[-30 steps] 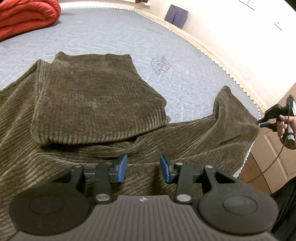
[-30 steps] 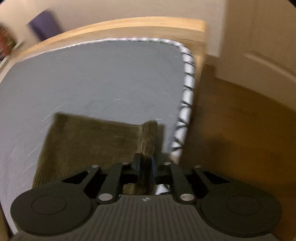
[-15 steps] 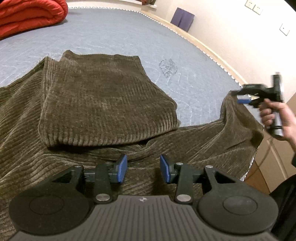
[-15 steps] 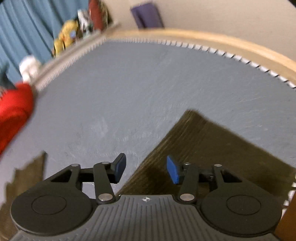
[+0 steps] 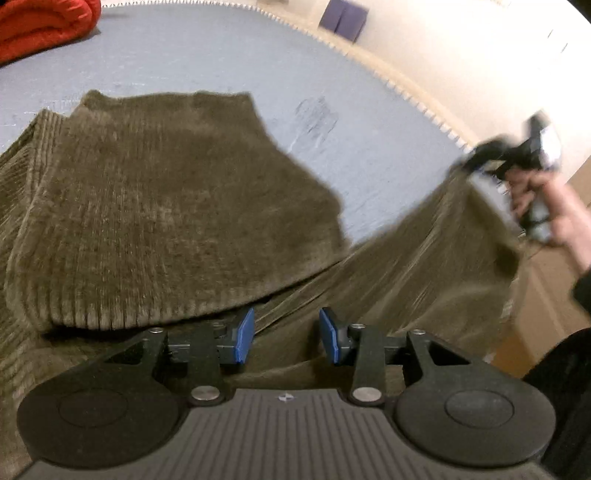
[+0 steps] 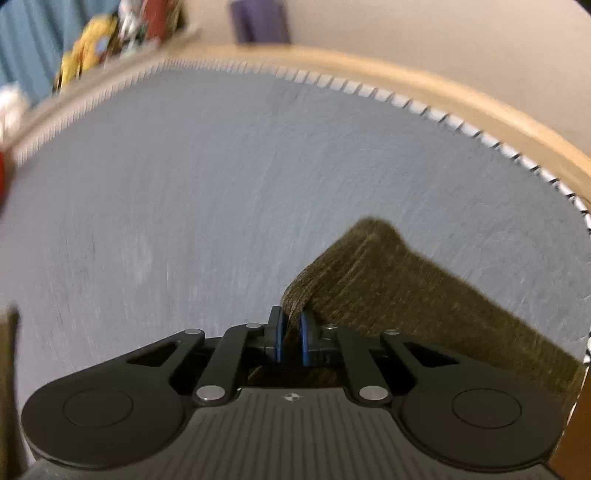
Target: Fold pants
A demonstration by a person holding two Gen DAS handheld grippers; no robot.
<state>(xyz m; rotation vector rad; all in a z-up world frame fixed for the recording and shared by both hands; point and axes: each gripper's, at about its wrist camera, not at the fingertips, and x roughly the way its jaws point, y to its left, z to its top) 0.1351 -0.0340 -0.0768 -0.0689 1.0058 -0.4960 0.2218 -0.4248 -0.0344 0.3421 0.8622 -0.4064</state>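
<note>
Left gripper (image 5: 286, 336): the blue pads are spread apart, nothing between them; it hovers low over the pants
Right gripper (image 6: 290, 338): pressed together on a corner of the pants, a fold of cloth bulges out just above the pads, toward 12 o'clock
Right gripper from the left wrist view (image 5: 480, 162): at 2 o'clock, blurred, held by the right hand (image 5: 543, 206), with the cloth corner lifted up to it
Pants (image 5: 166, 206): brown corduroy, spread on the bed; one folded part lies on top at 11 o'clock from the left gripper, another part rises to 2 o'clock
Pants in right wrist view (image 6: 406, 295): they go from the pads toward 4 o'clock
Bed (image 6: 184, 184): grey-blue cover, with wooden frame (image 6: 443, 85) around the edge
Red blanket (image 5: 40, 26): at 10 o'clock, far corner, well apart from the pants
Purple thing (image 5: 343, 16): at 1 o'clock by the wall, too blurred to name
</note>
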